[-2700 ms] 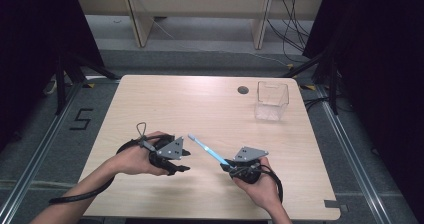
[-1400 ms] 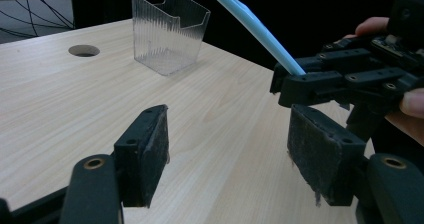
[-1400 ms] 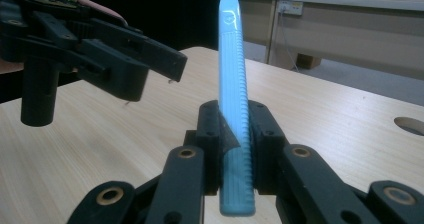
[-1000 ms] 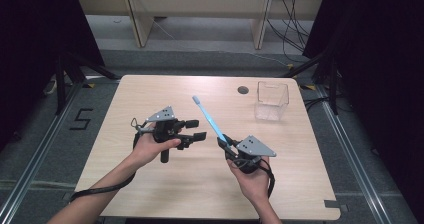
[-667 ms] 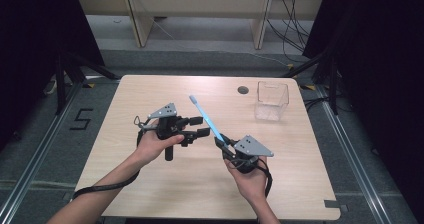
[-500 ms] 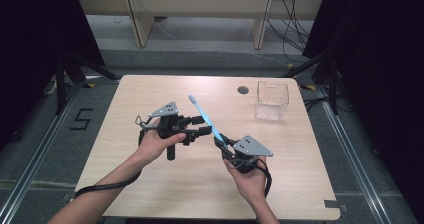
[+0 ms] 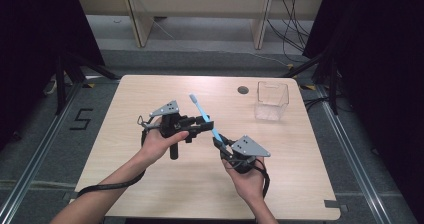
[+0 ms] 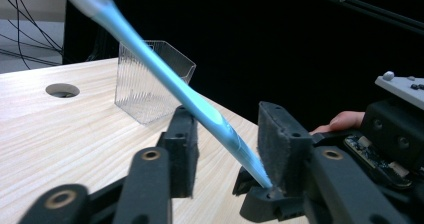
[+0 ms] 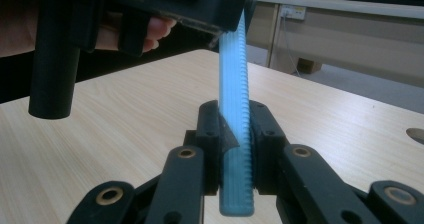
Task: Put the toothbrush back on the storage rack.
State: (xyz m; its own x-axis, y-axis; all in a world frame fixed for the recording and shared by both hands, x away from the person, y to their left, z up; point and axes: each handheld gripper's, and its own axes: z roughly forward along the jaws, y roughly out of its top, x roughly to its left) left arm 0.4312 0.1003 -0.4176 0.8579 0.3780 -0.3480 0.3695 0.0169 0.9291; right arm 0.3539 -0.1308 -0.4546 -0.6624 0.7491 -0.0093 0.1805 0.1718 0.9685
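The blue toothbrush (image 7: 204, 115) slants above mid-table, unbranded; a floor mark left of the table (image 7: 150, 184) reads "5". The right gripper (image 7: 223, 146) clamps its handle end. The left gripper (image 7: 205, 126) has just been closing; toothbrush between its jaws, not yet pinched.

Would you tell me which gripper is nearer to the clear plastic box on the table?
The right gripper is slightly nearer: it sits below-left of the clear box, shut on the blue toothbrush. The left gripper is farther left, jaws just closing around the toothbrush's middle.

Bright even tabletop, dark surroundings
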